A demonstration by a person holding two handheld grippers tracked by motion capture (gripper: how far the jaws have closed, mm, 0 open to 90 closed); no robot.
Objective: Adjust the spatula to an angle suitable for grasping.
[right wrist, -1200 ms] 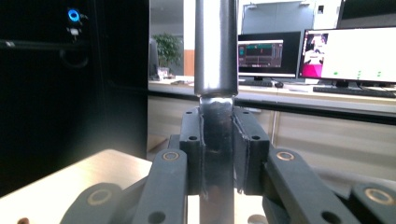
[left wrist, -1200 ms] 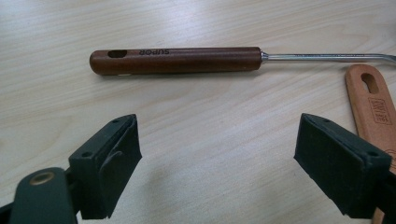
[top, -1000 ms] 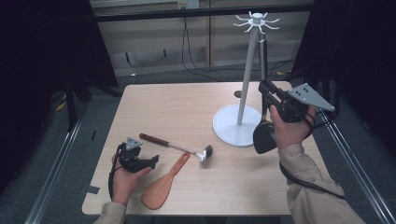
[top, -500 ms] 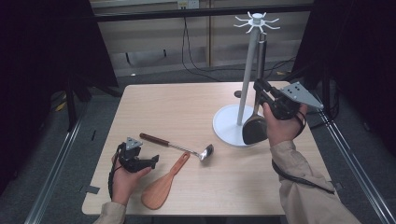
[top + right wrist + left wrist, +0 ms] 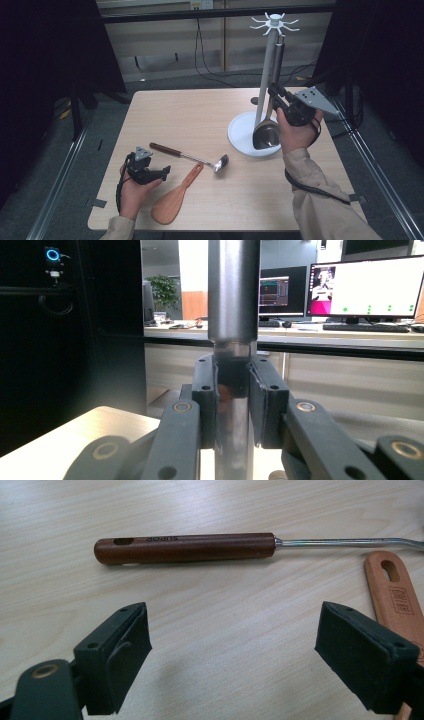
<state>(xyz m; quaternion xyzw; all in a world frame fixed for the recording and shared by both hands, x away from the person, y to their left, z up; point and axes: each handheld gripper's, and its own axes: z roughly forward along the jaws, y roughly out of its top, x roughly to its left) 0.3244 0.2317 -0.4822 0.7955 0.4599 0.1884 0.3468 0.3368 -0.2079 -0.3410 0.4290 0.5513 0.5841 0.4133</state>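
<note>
We see the right gripper (image 5: 274, 96) raised beside the white stand (image 5: 243, 131) at the table's (image 5: 200, 110) far right, its jaws closed tight on the shiny metal handle of a large spoon (image 5: 266, 135); in the right gripper view that handle (image 5: 232, 315) runs straight up between the two pads with no gap on either side. The spoon hangs upright, its bowl low over the stand's round base, just beside the pole (image 5: 265, 80), and we cannot tell whether the bowl touches the base. The hooks at the top of the stand (image 5: 274, 21) sit well above the gripper. The left gripper (image 5: 162, 173) rests low near the front left corner, close to the front edge, with its jaws spread wide and nothing between them; in its own view we see bare wood between the pads. Just ahead of it lies a small ladle (image 5: 187, 155) with a brown wooden handle (image 5: 185, 548), and beside that a wooden spatula (image 5: 176, 196) whose blade nears the front edge. The far left half of the table is bare wood, and so is the strip between the ladle and the stand.
</note>
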